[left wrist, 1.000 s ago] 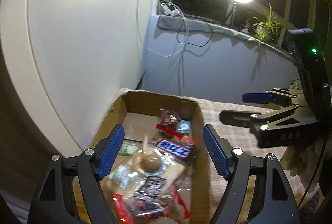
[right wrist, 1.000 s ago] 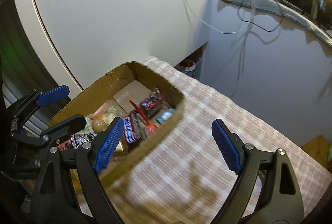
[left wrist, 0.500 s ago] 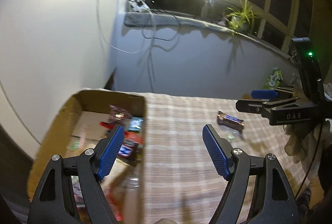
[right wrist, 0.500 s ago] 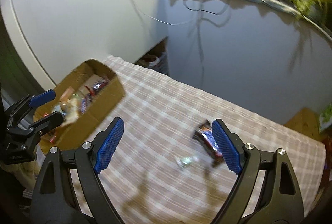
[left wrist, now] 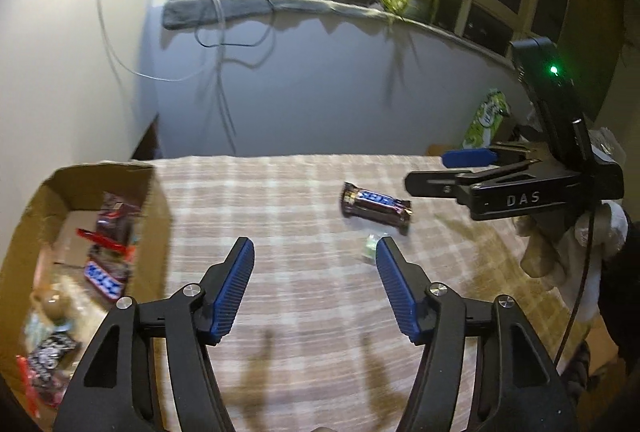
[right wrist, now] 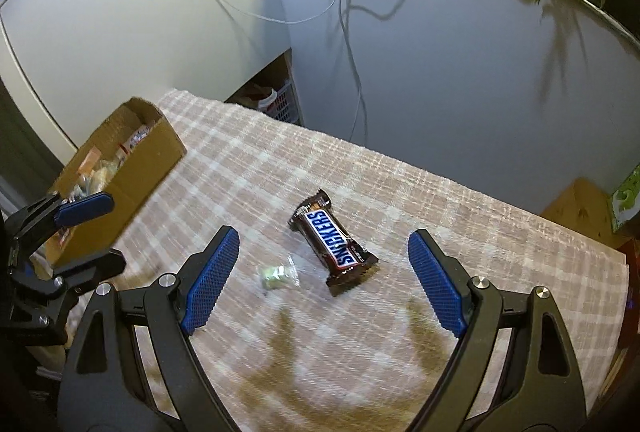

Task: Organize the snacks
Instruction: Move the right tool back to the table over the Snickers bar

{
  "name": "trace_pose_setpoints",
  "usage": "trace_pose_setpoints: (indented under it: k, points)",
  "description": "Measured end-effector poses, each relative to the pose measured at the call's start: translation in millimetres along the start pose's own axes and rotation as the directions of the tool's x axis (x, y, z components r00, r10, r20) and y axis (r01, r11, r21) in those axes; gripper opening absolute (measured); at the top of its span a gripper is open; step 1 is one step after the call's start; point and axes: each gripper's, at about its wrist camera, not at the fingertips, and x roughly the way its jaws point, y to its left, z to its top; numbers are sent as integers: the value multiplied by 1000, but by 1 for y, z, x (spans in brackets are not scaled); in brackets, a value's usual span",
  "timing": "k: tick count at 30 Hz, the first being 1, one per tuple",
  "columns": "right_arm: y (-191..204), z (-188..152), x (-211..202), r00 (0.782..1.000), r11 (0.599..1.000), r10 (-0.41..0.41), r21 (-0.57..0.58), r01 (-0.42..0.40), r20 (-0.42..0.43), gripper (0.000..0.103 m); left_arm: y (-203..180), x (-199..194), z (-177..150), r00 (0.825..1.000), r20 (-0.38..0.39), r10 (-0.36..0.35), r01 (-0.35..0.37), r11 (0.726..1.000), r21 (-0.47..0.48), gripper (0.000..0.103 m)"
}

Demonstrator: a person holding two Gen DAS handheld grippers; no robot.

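Observation:
A brown Snickers bar (right wrist: 334,245) lies on the checked tablecloth (right wrist: 420,192), with a small clear-wrapped green candy (right wrist: 276,275) just left of it. My right gripper (right wrist: 320,272) is open and empty, hovering above both. In the left wrist view the bar (left wrist: 376,207) and candy (left wrist: 370,247) lie ahead and to the right of my left gripper (left wrist: 312,284), which is open and empty. A cardboard box (left wrist: 158,200) holding several snacks stands at the table's left end; it also shows in the right wrist view (right wrist: 148,160).
The right gripper (left wrist: 460,172) shows at the right of the left wrist view, the left gripper (right wrist: 92,228) at the left of the right wrist view. A green package (left wrist: 486,120) stands off the far right. Wall and hanging cables (right wrist: 348,32) lie behind the table.
Both grippers have swung right, away from the box and over the middle of the table. The Snickers bar and the green candy have come into view. Both stay open and empty.

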Motion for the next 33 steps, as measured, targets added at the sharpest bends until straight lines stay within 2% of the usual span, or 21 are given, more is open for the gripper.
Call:
trace_pose_setpoints:
  k: [7,11,18,22,33]
  points:
    - [-6,-3,17,999,999,26,-33,-27,-27,89,-21,26,-2,998,-57,-36,39,999,37,52]
    - [-10,-4,26,999,998,37,-40,-39,-37,85,-28,39,-3,996,-80,-41,45,998,47,52]
    - [-14,-5,39,997,997,55,-49,-57,-51,83,-35,54,-2,993,-105,-45,52,997,58,52]
    - [-15,-4,44,996,996,69,-53,-72,-59,75,-37,61,-1,992,-117,-47,55,996,67,50]
    - [-12,-4,52,994,993,84,-78,-89,-75,73,-41,73,-3,988,-141,-61,72,995,74,45]
